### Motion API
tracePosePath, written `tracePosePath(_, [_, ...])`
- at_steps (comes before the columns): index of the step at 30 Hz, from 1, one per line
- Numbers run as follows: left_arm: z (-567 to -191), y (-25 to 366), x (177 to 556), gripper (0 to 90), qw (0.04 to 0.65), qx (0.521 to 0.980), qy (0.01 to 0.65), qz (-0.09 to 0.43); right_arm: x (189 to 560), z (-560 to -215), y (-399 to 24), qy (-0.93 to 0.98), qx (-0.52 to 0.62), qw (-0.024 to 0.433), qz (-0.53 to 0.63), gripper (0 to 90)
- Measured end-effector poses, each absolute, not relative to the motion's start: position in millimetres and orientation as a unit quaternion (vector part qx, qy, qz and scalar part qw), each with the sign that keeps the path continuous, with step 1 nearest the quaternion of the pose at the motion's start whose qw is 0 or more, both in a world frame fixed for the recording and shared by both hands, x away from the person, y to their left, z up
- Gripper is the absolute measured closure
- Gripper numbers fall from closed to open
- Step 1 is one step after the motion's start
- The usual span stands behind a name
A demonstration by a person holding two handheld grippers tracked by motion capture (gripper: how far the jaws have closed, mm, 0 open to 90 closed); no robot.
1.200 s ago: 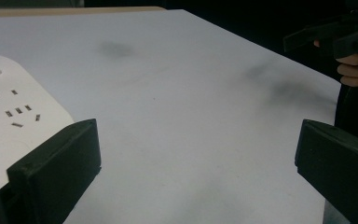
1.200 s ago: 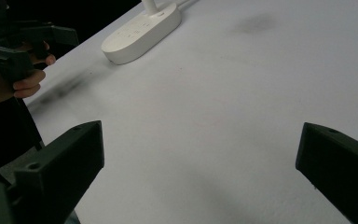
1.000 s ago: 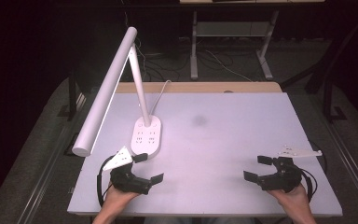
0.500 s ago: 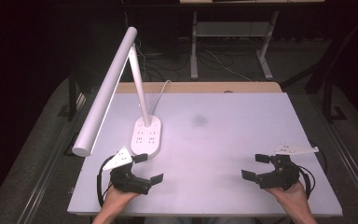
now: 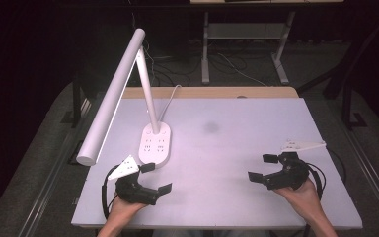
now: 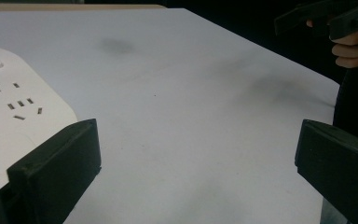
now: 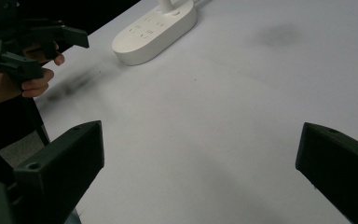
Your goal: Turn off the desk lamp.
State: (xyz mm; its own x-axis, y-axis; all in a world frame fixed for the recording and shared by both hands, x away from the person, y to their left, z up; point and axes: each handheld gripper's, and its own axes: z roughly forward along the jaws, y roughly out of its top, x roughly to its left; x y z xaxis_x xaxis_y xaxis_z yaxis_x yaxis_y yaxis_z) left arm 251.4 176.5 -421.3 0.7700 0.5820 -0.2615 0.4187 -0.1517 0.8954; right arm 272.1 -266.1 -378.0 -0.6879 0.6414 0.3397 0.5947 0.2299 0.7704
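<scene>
Two grippers released on the white table [image 5: 227, 163] — left gripper [image 5: 155, 177] beside desk lamp base [image 5: 155, 143], sockets plain in left gripper view, right gripper [image 5: 262, 168] well apart — no legible writing.

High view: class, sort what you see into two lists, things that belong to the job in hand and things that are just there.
Belongs to the job:
- desk lamp, its white base with sockets nearest the left hand-held gripper
- left hand-held gripper, open
- right hand-held gripper, open, holding nothing

Just there:
- white table
- dark smudge on the tabletop
- metal frame behind the table
</scene>
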Motion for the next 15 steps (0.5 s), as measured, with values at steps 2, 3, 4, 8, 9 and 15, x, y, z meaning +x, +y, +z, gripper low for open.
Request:
tracePosePath(2, [-421.3,176.5,251.5,0.0,0.561,0.755,0.33,0.073,273.3,-377.4,-265.4,0.784,0.393,0.024,0.48,1.1])
tracePosePath(3, [-421.4,176.4,251.7,0.0,0.561,0.756,0.33,0.073,275.7,-375.7,-263.2,0.787,0.393,0.025,0.474,1.1])
tracePosePath(4, [-421.4,176.3,251.8,0.0,0.561,0.756,0.33,0.072,275.7,-375.7,-263.2,0.787,0.393,0.025,0.474,1.1])
tracePosePath(8, [-421.3,176.0,251.6,0.0,0.561,0.756,0.331,0.073,281.3,-372.2,-260.1,0.79,0.388,0.023,0.474,1.1])
tracePosePath(9, [-421.3,175.9,251.5,0.0,0.561,0.756,0.331,0.073,282.9,-371.4,-259.3,0.79,0.387,0.023,0.474,1.1])
tracePosePath(15, [-421.3,176.3,251.3,0.0,0.561,0.755,0.331,0.073,289.7,-365.1,-252.6,0.794,0.38,0.019,0.474,1.1])
